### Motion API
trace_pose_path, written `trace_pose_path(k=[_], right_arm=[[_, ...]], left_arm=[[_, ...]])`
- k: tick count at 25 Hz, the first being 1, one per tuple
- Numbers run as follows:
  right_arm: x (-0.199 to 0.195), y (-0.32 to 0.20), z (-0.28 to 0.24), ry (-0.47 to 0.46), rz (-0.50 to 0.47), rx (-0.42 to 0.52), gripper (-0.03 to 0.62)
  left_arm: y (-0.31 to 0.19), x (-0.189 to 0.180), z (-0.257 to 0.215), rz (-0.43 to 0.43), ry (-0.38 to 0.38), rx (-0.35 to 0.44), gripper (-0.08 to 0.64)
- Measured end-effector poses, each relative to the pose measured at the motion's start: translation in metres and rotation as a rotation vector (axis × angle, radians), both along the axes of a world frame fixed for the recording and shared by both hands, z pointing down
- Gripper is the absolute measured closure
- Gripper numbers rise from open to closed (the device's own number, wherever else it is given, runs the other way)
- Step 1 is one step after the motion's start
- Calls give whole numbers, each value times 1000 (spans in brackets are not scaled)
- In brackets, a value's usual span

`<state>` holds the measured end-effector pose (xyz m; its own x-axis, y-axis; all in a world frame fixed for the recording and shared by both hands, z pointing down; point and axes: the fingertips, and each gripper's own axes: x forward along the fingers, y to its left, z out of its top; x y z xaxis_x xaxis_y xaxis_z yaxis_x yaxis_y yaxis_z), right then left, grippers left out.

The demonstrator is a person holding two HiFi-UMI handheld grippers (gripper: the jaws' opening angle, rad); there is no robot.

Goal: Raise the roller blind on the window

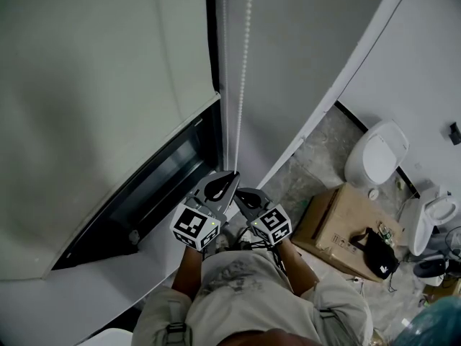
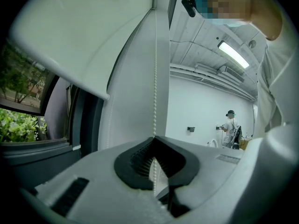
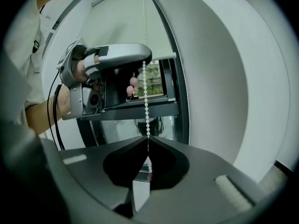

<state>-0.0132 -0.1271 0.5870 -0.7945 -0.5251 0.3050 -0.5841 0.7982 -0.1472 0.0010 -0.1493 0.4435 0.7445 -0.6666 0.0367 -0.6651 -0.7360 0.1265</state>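
The roller blind (image 1: 108,71) hangs over most of the window (image 1: 155,189), leaving a dark strip of glass below its bottom bar (image 2: 60,73). A white bead chain (image 1: 243,63) drops down beside the frame. My left gripper (image 1: 229,179) is shut on the chain (image 2: 154,87), which runs straight up from its closed tips (image 2: 154,137). My right gripper (image 1: 240,193) sits just beneath and is shut on the same chain (image 3: 146,101). In the right gripper view the left gripper (image 3: 144,62) pinches the chain a short way above the right gripper (image 3: 148,138).
Green trees (image 2: 16,111) show through the uncovered glass. On the floor to my right are a cardboard box (image 1: 346,222) with a black bag (image 1: 378,254) on it and a white toilet (image 1: 374,153). Another person (image 2: 230,127) stands far across the room.
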Motion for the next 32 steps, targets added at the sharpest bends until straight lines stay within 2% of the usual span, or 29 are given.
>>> trace_pose_path(k=[7, 10, 14, 18, 23, 32], right_arm=[[1, 4, -5, 1, 19, 30, 575], [6, 1, -18, -30, 25, 63, 561], [14, 0, -51, -95, 27, 103, 526], [23, -8, -92, -158, 46, 162, 525], [23, -9, -136, -167, 32, 256, 526], [20, -10, -225, -302, -10, 397, 525]], left_arm=[[8, 0, 3, 4, 0, -9, 549], [4, 1, 5, 4, 0, -11, 549], [2, 0, 5, 1, -1, -12, 549], [-1, -2, 5, -1, 0, -13, 549], [3, -3, 7, -3, 3, -10, 549], [6, -2, 8, 2, 6, -7, 549]])
